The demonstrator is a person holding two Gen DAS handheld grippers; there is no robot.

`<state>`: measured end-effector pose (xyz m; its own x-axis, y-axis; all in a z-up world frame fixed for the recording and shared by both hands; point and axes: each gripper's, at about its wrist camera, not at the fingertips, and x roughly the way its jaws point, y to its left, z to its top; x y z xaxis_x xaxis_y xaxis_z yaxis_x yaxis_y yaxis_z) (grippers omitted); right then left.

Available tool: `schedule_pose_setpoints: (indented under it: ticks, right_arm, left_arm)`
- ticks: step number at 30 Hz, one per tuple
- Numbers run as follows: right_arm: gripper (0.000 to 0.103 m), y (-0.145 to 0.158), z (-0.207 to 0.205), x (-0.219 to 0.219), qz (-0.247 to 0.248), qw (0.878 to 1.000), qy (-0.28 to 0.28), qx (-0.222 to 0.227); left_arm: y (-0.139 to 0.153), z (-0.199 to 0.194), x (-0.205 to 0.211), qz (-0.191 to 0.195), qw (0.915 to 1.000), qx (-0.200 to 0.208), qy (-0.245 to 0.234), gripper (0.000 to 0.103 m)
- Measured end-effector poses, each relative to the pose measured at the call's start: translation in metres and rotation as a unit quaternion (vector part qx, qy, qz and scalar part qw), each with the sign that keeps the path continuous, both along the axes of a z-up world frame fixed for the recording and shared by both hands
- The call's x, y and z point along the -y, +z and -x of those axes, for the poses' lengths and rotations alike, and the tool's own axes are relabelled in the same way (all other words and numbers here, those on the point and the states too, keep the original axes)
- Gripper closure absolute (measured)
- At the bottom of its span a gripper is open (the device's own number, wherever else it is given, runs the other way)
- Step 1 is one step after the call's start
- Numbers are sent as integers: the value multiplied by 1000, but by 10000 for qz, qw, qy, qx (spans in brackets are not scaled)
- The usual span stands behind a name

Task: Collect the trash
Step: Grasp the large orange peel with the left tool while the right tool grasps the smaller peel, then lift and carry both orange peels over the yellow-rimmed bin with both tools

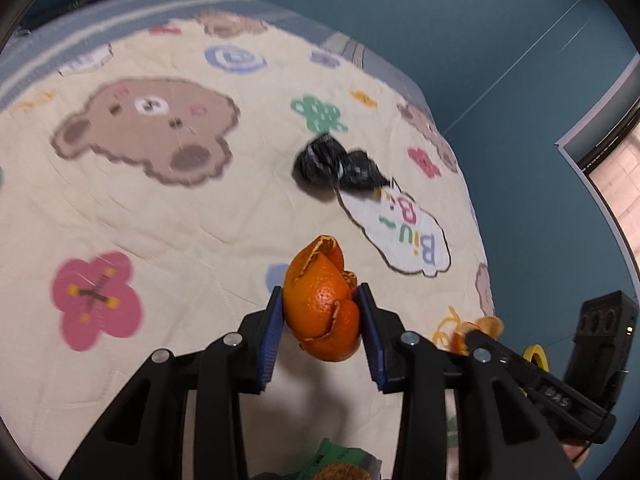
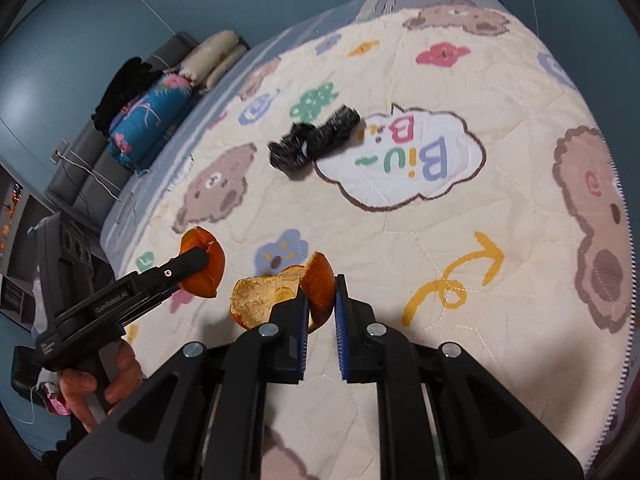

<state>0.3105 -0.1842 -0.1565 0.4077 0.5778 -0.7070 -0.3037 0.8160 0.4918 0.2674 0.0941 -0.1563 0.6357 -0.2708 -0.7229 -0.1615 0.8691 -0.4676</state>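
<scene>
Bed [image 2: 460, 240]: cartoon quilt, carries remaining trash.
Black wrapper [image 2: 316, 142]: mid-bed, toward far edge, uncollected; may be overlooked.
Left tool [image 1: 320, 308]: pinching curled orange peel [image 1: 322, 304], lifted off quilt; springy, could pop free.
Right tool [image 2: 322, 300]: clamped on thin peel piece [image 2: 280, 292]; edge hold, overhanging flap could tear, drop.

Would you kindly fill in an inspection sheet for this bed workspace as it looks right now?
Surface: cartoon-print quilt on a bed.
Job's things: curled orange peel in left gripper; second peel piece in right gripper; crumpled black bag lying on the quilt.
Clutter: green packet at the frame's bottom edge.
Grippers: both fingers pairs clamped on peel, lifted off the quilt.
Cables: thin white cord beside the bed.
Surroundings: blue wall, folded bedding.
</scene>
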Motion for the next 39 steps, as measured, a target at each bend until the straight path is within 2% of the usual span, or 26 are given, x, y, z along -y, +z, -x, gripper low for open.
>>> schedule_pose_setpoints:
  ticks: [10, 23, 32, 39]
  right_arm:
    - [92, 46, 42, 38, -290, 9988, -249, 320]
    - [92, 101, 96, 96, -580, 9935, -583, 792]
    - [92, 128, 125, 151, -607, 9855, -1055, 1179]
    - [92, 135, 144, 204, -630, 9777, -1496, 1335]
  left_arm:
    - [38, 32, -2, 54, 9995, 290, 71, 69]
    - [110, 72, 42, -215, 9945, 1000, -211, 69]
    - [148, 91, 103, -452, 9860, 1375, -827, 69]
    - [164, 99, 162, -588, 9750, 1599, -1425, 69]
